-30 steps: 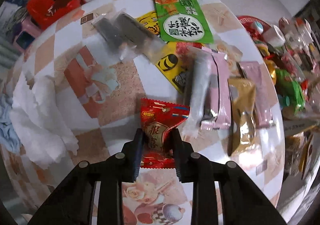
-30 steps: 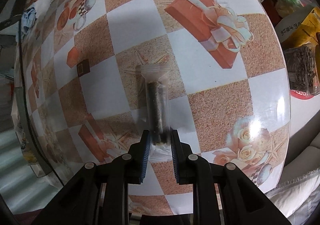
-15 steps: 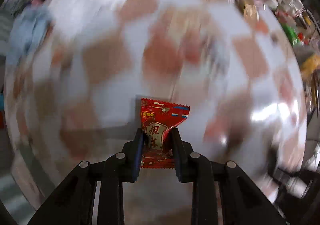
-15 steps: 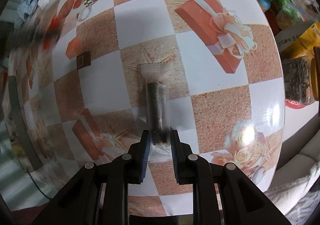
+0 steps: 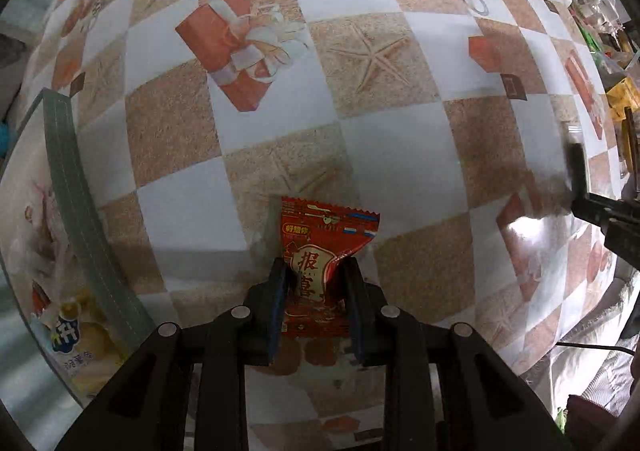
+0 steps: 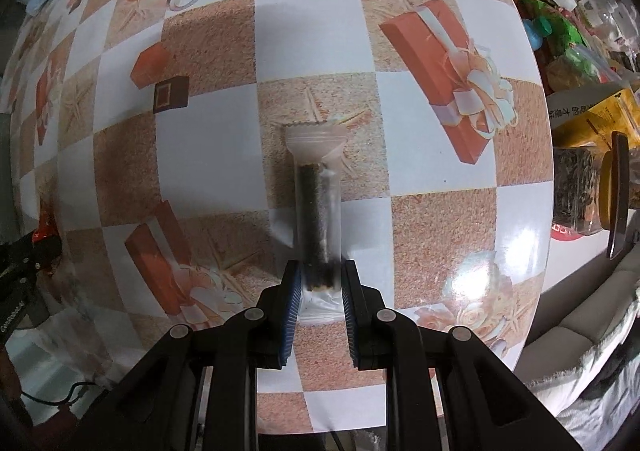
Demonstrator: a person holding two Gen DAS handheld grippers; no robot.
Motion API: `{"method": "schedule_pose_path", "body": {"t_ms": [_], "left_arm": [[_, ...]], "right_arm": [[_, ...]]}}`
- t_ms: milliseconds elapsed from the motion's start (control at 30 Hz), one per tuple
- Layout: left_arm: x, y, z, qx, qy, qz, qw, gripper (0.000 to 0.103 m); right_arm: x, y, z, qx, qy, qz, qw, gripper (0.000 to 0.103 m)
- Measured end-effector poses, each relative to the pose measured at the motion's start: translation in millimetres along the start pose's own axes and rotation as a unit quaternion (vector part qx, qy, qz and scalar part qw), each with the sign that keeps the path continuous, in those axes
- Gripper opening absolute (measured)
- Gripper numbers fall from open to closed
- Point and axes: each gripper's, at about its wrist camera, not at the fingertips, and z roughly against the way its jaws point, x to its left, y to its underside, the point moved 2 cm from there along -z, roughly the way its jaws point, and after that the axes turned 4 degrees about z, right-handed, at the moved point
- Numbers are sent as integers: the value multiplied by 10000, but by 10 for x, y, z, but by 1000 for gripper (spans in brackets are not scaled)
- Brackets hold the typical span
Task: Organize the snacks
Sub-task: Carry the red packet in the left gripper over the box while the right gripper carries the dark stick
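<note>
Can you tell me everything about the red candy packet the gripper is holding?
The red snack packet is a small glossy foil pouch with a zigzag-cut top edge, gold Chinese characters and a blue-and-white stripe near one corner. It stands upright, creased at the right, pinched on both sides by the left gripper above the checkered tablecloth. Nothing else touches it.

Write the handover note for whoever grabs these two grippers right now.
Left gripper: shut on the red snack packet, held above the checkered tablecloth.
Right gripper: shut on the clear sleeve with the dark snack stick, also over the cloth.
Done: both snacks picked up.
Left: neither is set down yet. A clear bag with a green edge lies at the cloth's left side; it may be the drop spot, not certain.
</note>
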Motion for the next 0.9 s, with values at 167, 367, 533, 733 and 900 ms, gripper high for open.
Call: {"method": "schedule_pose_path", "body": {"t_ms": [167,367,533,733,900], "left_arm": [[-28,18,4,-96,-59,-109,9999,31],[-31,141,8,-94,-50,-201,9997,31],[-60,133,20,-76,-54,-273,9996,31],[-66,138,-11,-78,-47,-321,9994,31],[-64,137,-6,-70,-50,-336,9994,31]], "right_arm": [[103,-8,-3,-16,203,138,9997,21],[308,9,-34,-15,560,362,9978,21],[471,0,-15,25,756,473,9960,21],[548,-8,-6,72,792,480,9957,22],[569,-30,-8,132,792,519,9954,22]]}}
